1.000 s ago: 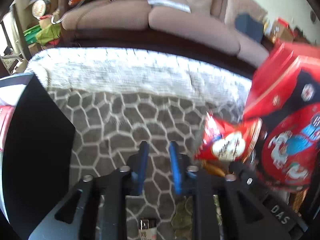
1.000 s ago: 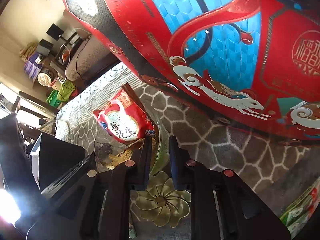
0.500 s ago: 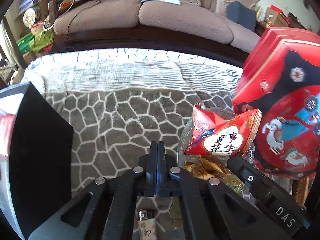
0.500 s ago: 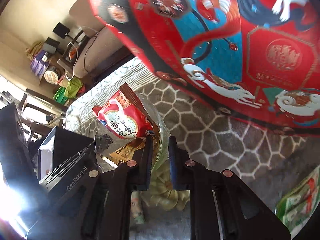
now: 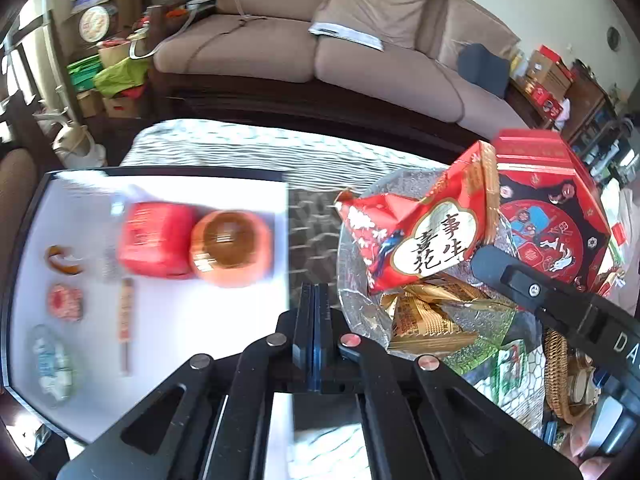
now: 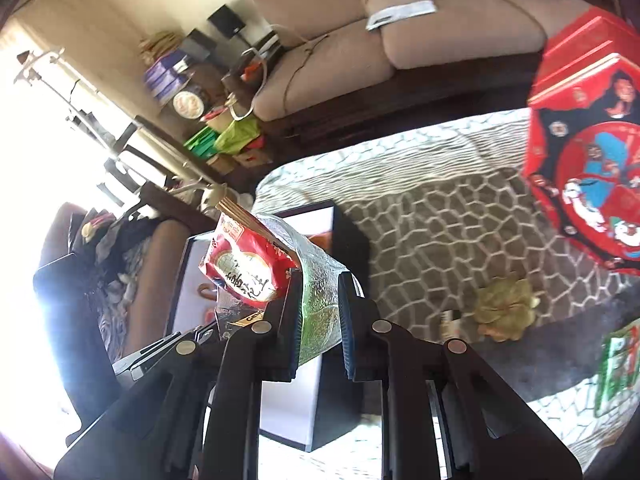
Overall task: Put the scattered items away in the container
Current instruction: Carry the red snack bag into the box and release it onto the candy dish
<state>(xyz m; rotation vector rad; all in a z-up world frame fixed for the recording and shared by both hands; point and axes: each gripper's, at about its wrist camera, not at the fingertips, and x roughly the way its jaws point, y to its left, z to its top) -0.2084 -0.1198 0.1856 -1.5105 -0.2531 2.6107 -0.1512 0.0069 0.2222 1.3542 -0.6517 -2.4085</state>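
Over the grey patterned rug (image 6: 440, 224), the right gripper (image 6: 320, 320) pinches the clear glass bowl (image 6: 316, 280) and should tip it slowly into the white-lined box (image 5: 160, 344), while the left gripper (image 5: 315, 320) stays out of the way, jaws pressed together, empty.

The contents of the white-lined box (image 5: 160, 360) are smeared by motion blur in the left wrist view; the small round item (image 5: 56, 360) at its near left corner cannot be identified. The box's near edge is covered by the left gripper (image 5: 316, 320) frame. In the right wrist view most of the box is hidden behind the glass bowl (image 6: 316, 280) and the right gripper (image 6: 320, 312). The lower part of the gold packet (image 5: 428, 320) is obscured by the bowl wall. The wicker basket (image 5: 560, 368) is largely hidden behind the other gripper's arm. The red tin (image 6: 592, 160) is cut off by the right edge. The window area at left is overexposed; nothing is resolved there. The green packet (image 6: 620, 364) is cropped at the edge.
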